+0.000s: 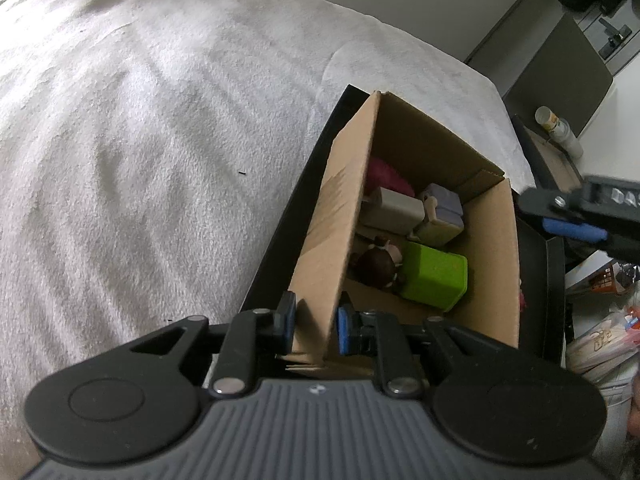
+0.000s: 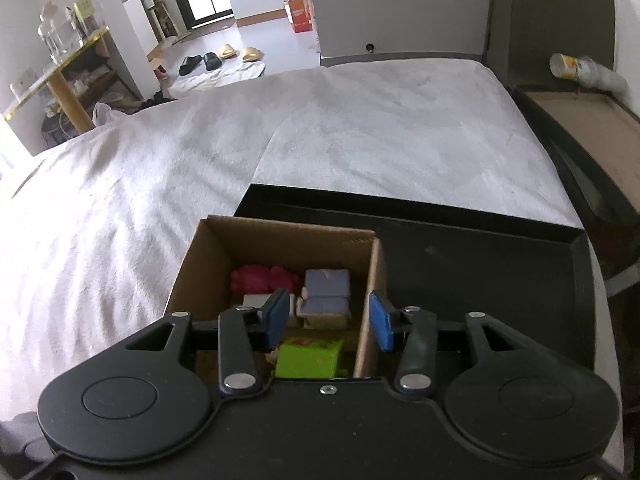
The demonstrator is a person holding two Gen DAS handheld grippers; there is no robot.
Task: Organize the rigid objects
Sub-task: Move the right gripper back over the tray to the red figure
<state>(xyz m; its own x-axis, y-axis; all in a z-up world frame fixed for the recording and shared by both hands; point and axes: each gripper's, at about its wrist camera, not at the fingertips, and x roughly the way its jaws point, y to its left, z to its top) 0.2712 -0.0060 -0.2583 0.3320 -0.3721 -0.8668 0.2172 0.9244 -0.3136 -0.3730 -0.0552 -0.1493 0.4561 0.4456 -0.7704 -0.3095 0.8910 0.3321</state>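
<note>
Open brown cardboard box (image 2: 280, 236) w/ toys, in black tray (image 2: 480, 264) on white-blanketed bed (image 1: 140, 140). Left tool (image 1: 316, 326) clamped on box's near wall edge. Right tool (image 2: 329, 320) apart, straddling box's right wall; bare tray floor to the right.

Your cardboard box (image 2: 280, 236) is packed with toys (image 2: 326, 290) at the bottom; the black tray (image 2: 480, 264) beside it's wide open.
</note>
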